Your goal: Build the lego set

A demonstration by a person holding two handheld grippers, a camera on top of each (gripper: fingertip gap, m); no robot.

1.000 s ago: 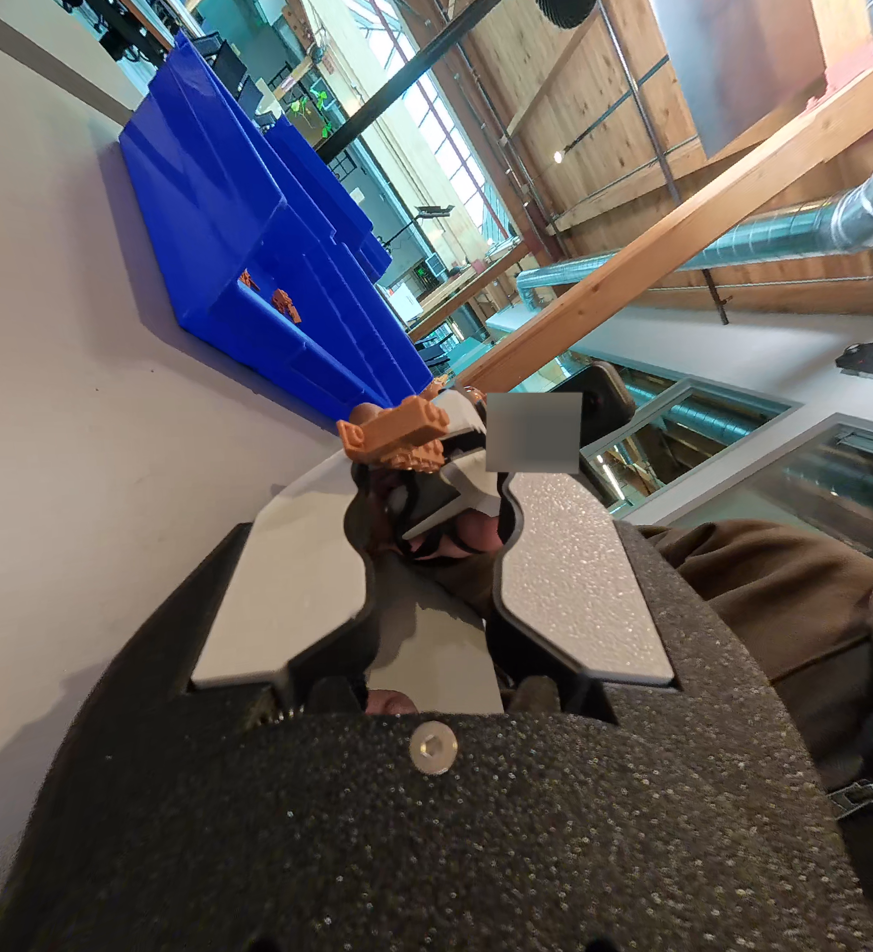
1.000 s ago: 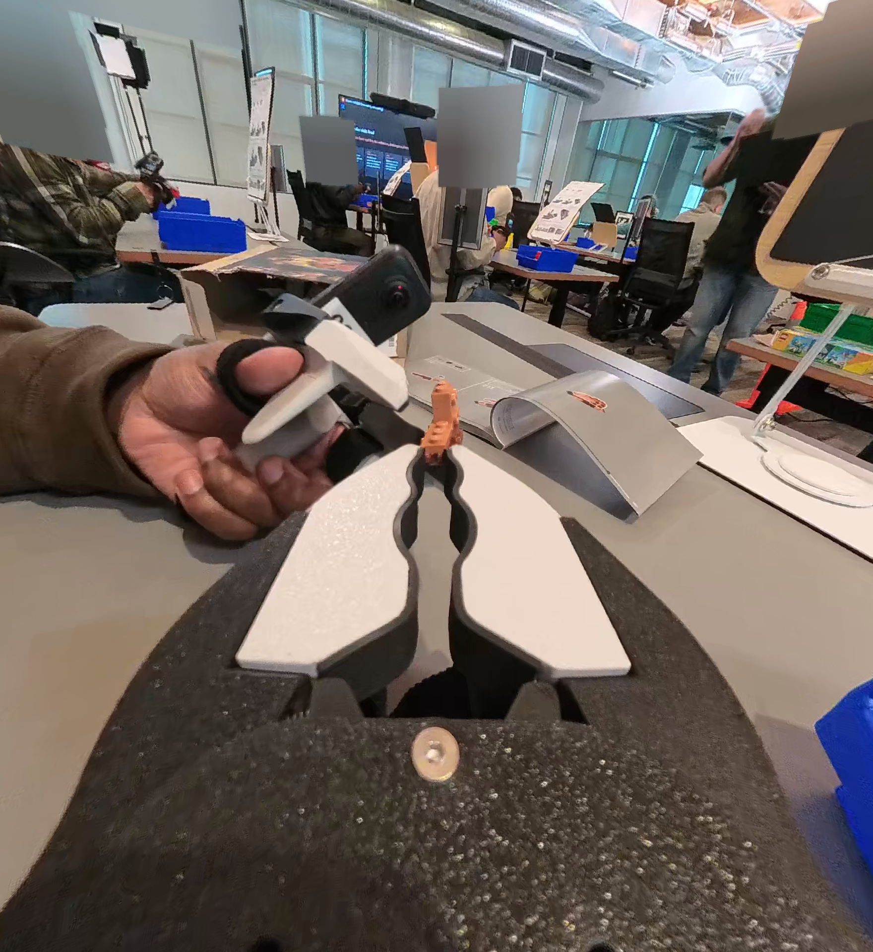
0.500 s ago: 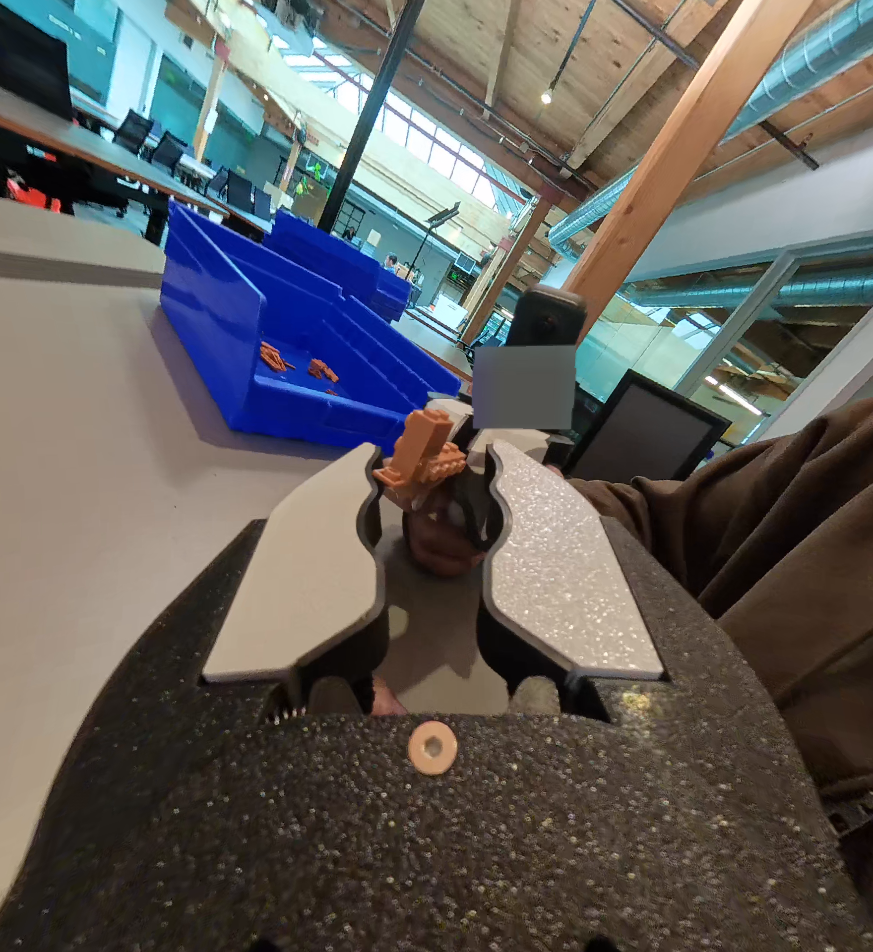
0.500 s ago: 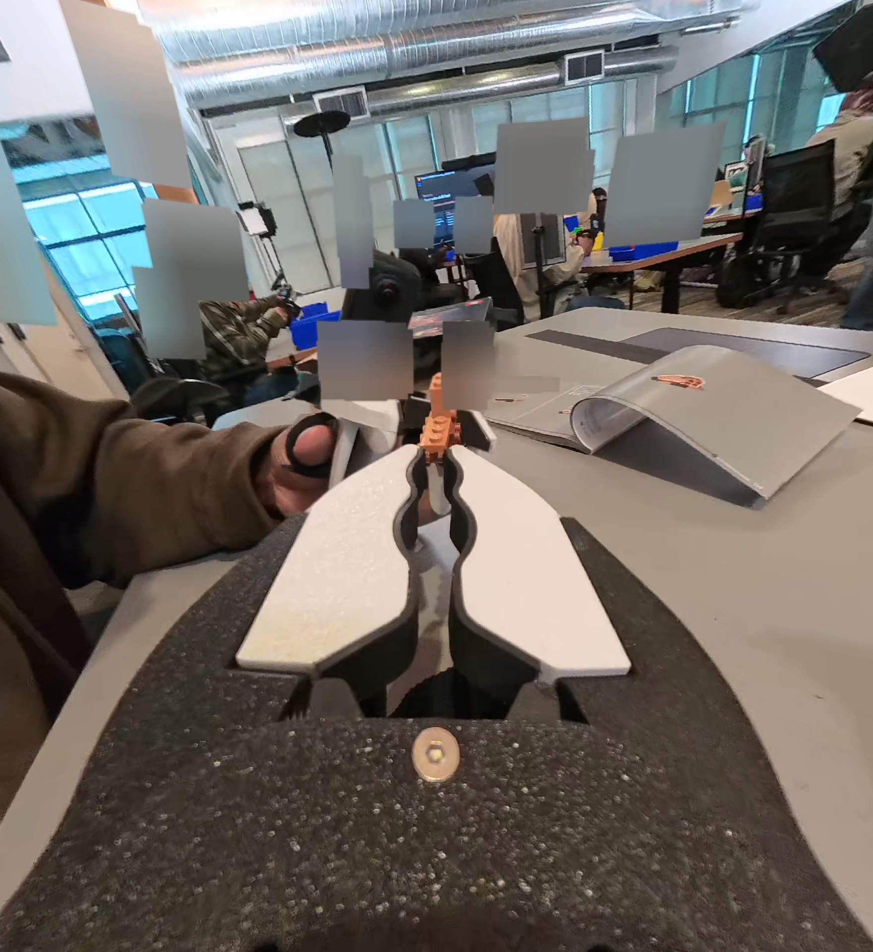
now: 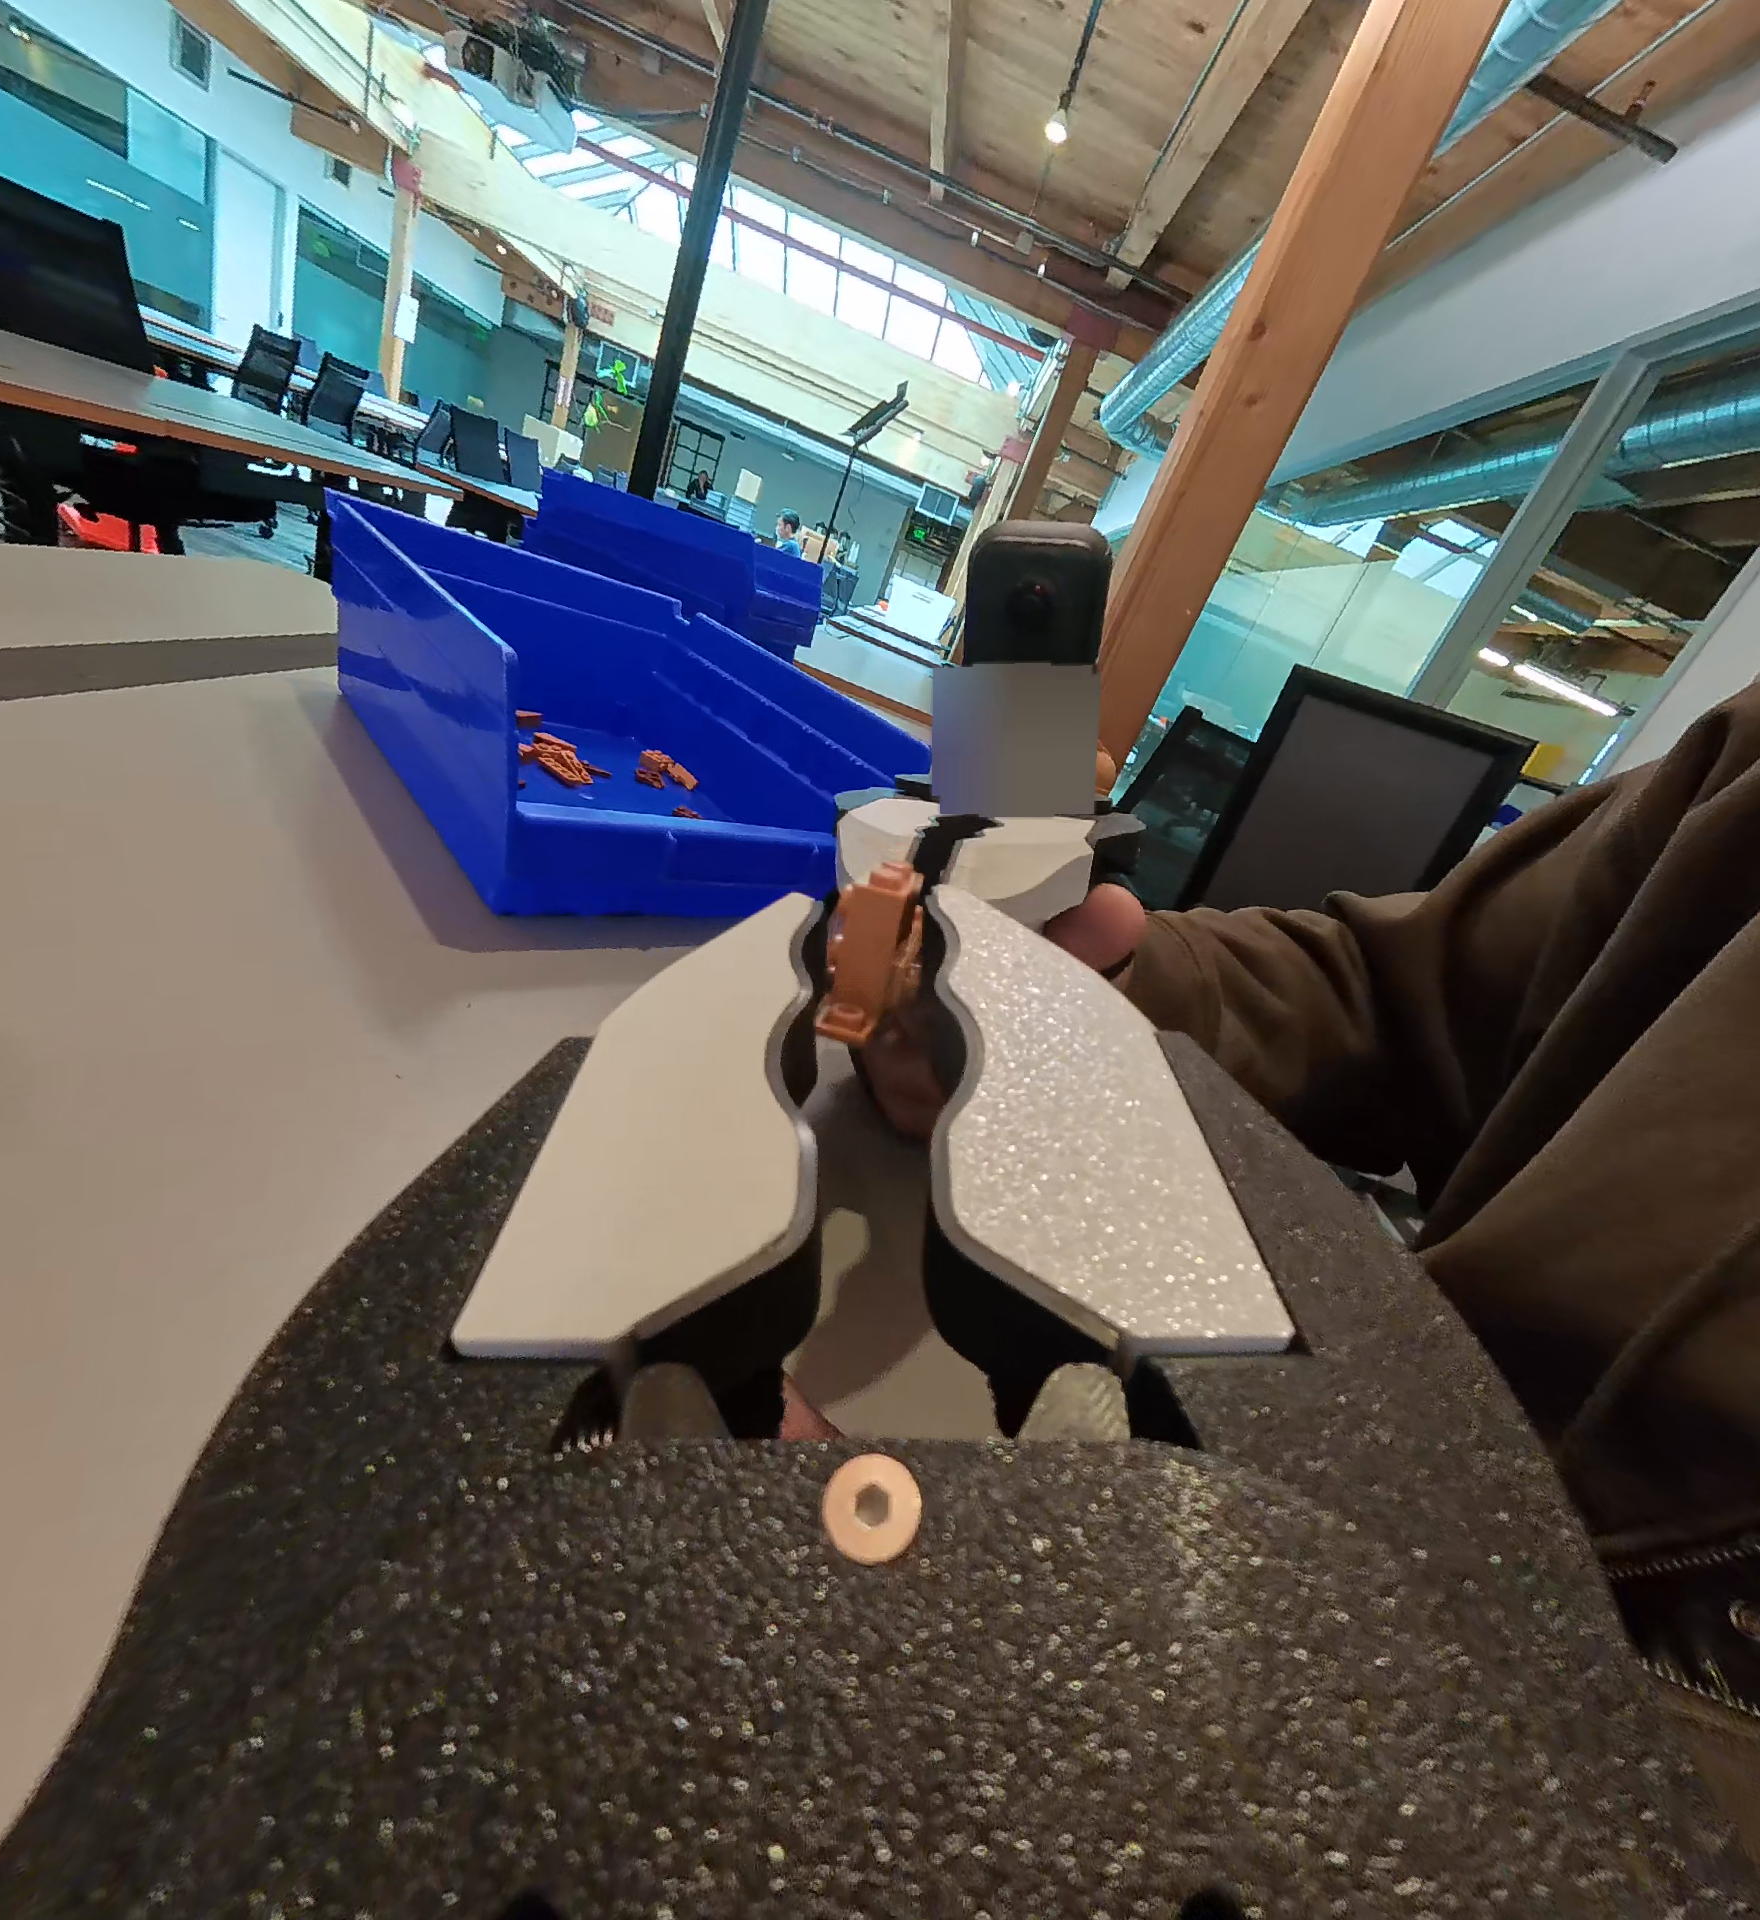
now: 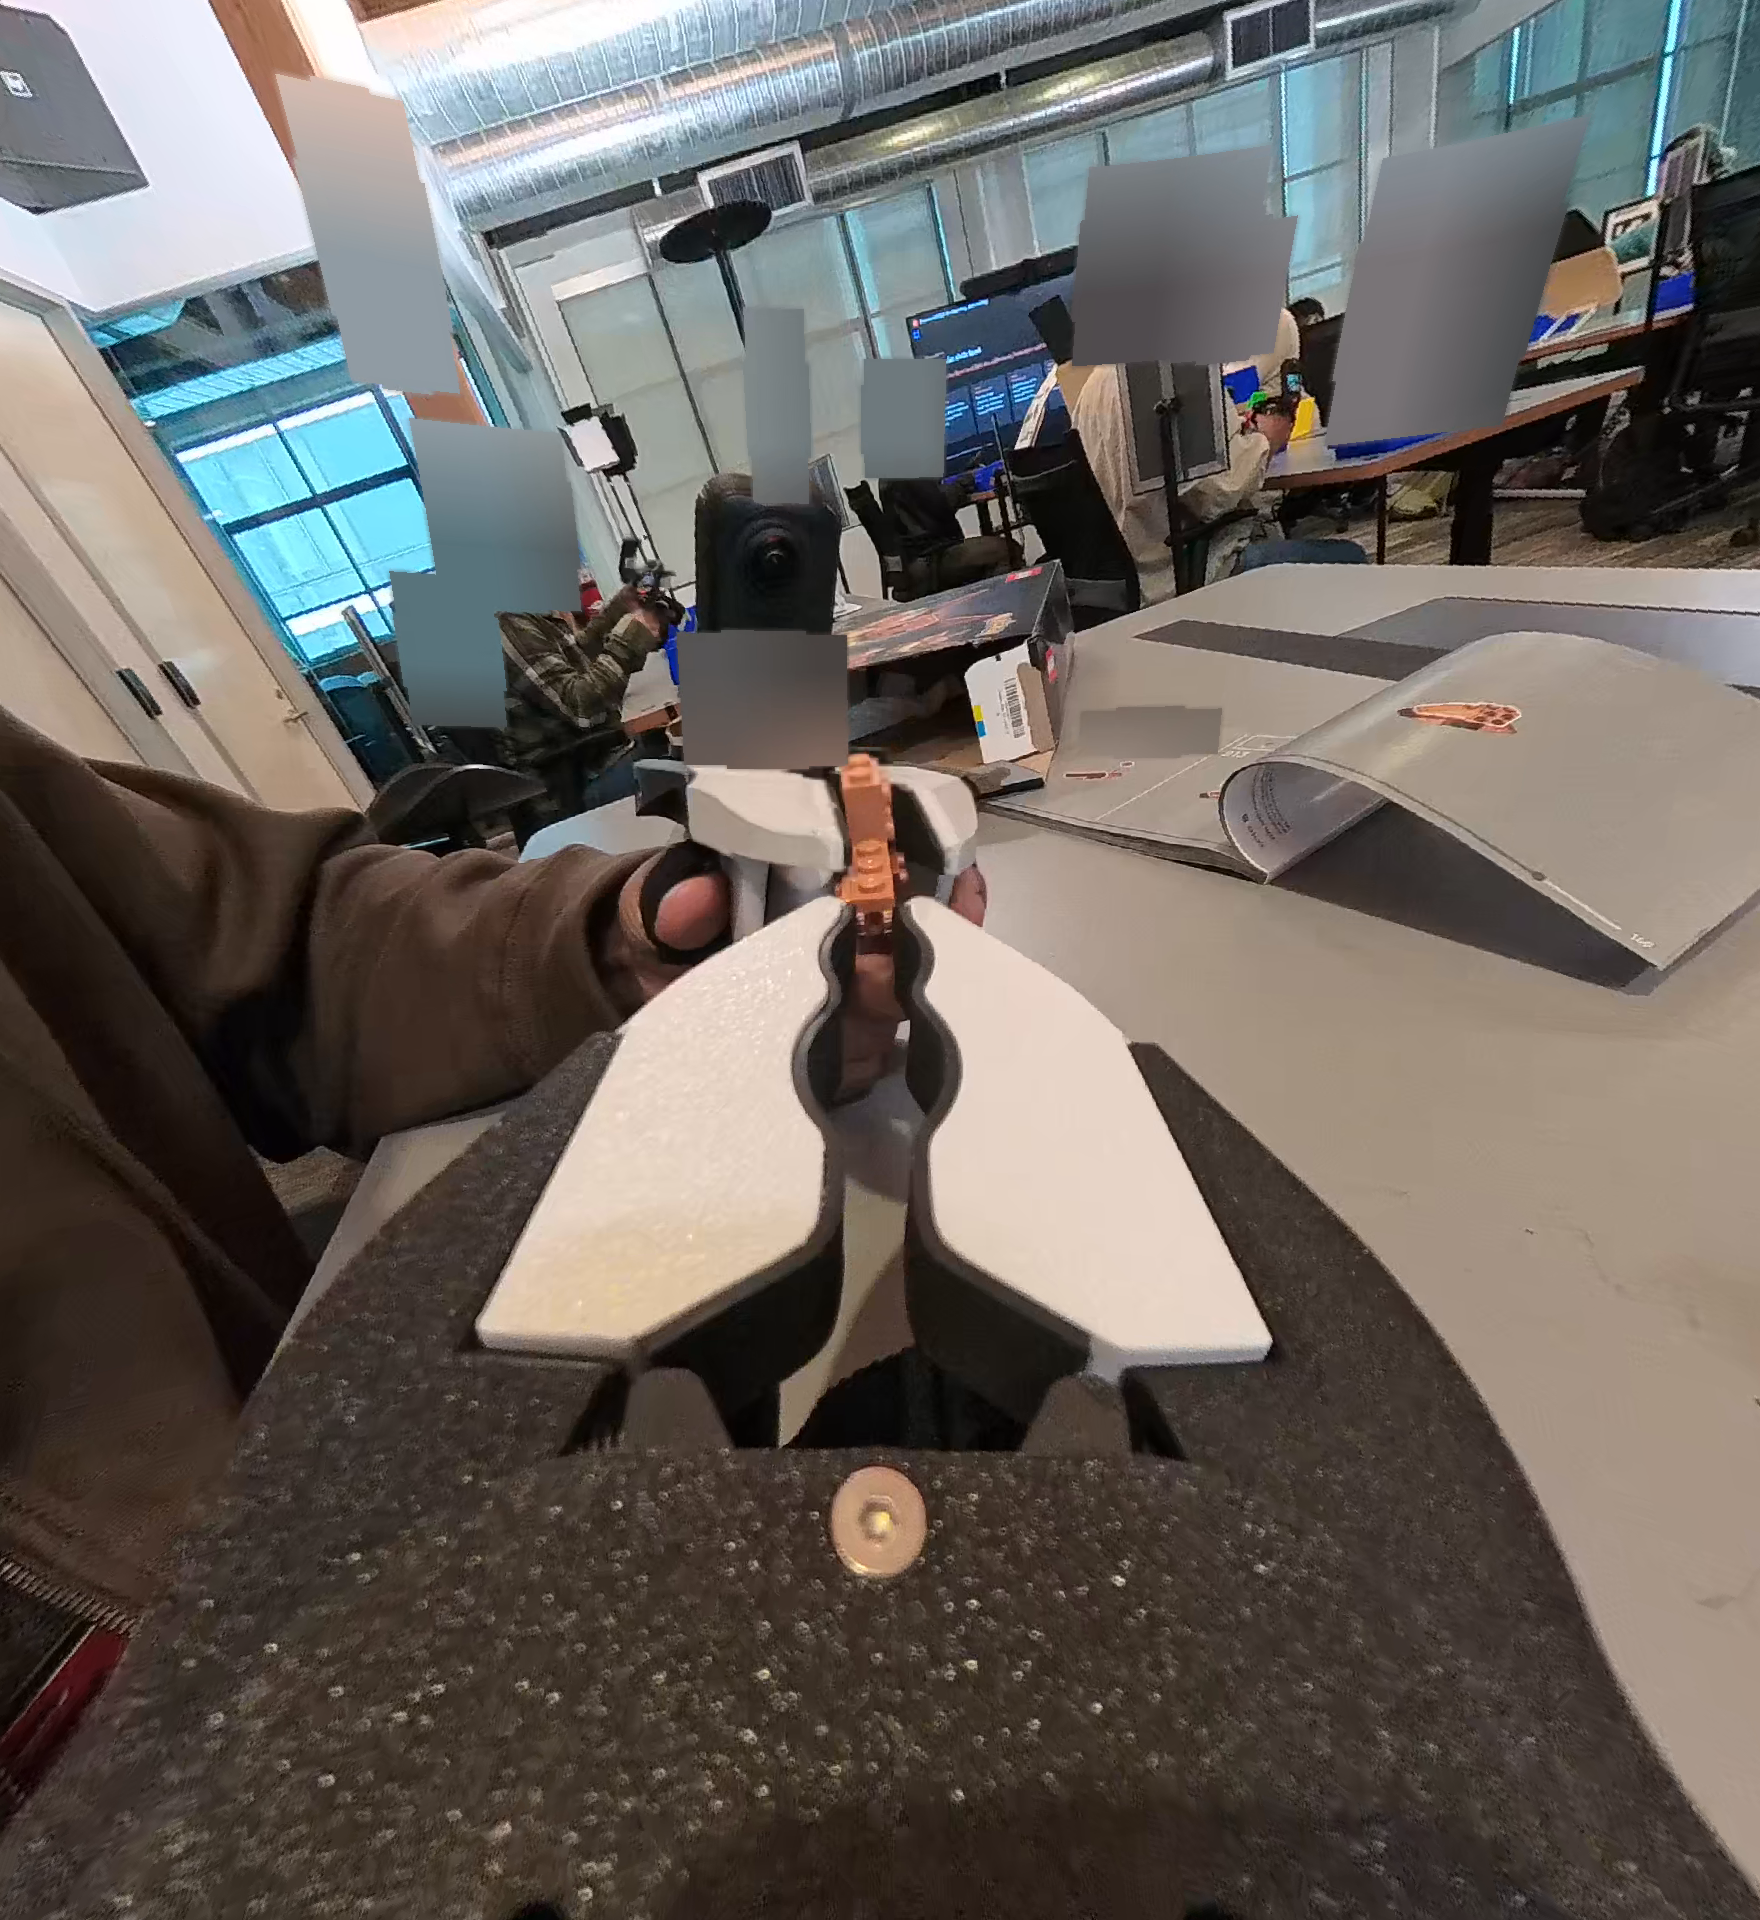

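Observation:
A small orange lego assembly [image 5: 868, 961] is held in the air between both grippers, which face each other tip to tip. My left gripper [image 5: 871, 920] is closed around one end. My right gripper [image 6: 876, 920] is shut on the other end, a darker orange plate, with the lighter brick [image 6: 865, 800] standing up beyond it. The right gripper's white fingers [image 5: 1011, 873] show just past the piece in the left wrist view. The left gripper's fingers [image 6: 762, 821] show on either side of the brick in the right wrist view. A hand and brown sleeve hold each gripper.
A blue bin [image 5: 440, 727] with several loose orange pieces [image 5: 564, 764] stands on the grey table [image 5: 128, 987], more blue bins behind it. An open instruction booklet [image 6: 1478, 790] and a lego box [image 6: 949, 629] lie farther back. People sit at other tables. Less than 4 cm separates the two grippers' tips.
Both grippers have swung round to face each other and levelled out. My left gripper's jaws have narrowed from open to closed around the orange piece, which my right gripper kept holding.

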